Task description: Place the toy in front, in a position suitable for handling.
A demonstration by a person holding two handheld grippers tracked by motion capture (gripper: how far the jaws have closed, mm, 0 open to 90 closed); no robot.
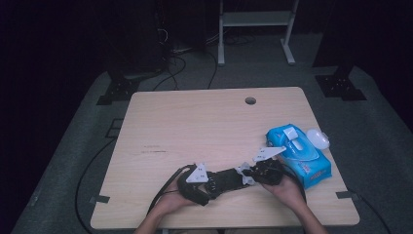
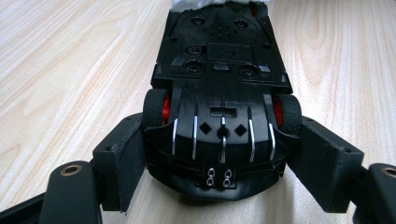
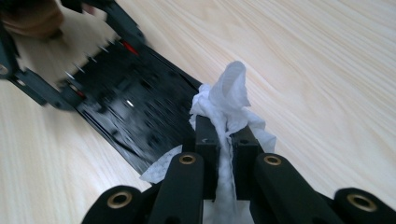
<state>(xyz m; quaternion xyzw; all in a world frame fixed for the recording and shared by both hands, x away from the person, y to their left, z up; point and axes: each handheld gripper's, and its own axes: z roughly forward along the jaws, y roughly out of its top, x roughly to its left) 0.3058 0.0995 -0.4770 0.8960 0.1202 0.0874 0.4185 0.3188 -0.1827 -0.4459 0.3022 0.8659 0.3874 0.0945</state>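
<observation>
While our left gripper clamps the black toy car by its sides at one end, pads pressed against the body just behind the red-hubbed wheels, our right gripper has its jaws pressed together on a crumpled white wipe. We hold the car upside down (its underside with screw holes faces up in the left gripper view), just above the desk near the front edge, a little right of the middle. In the high view the two grippers meet end to end there, left gripper at the car's left end, right gripper at the other. The wipe touches the car's far end. Just beside our right hand, near the desk's right edge, lies a blue pack of wipes, with a white lid-like piece beside it.
</observation>
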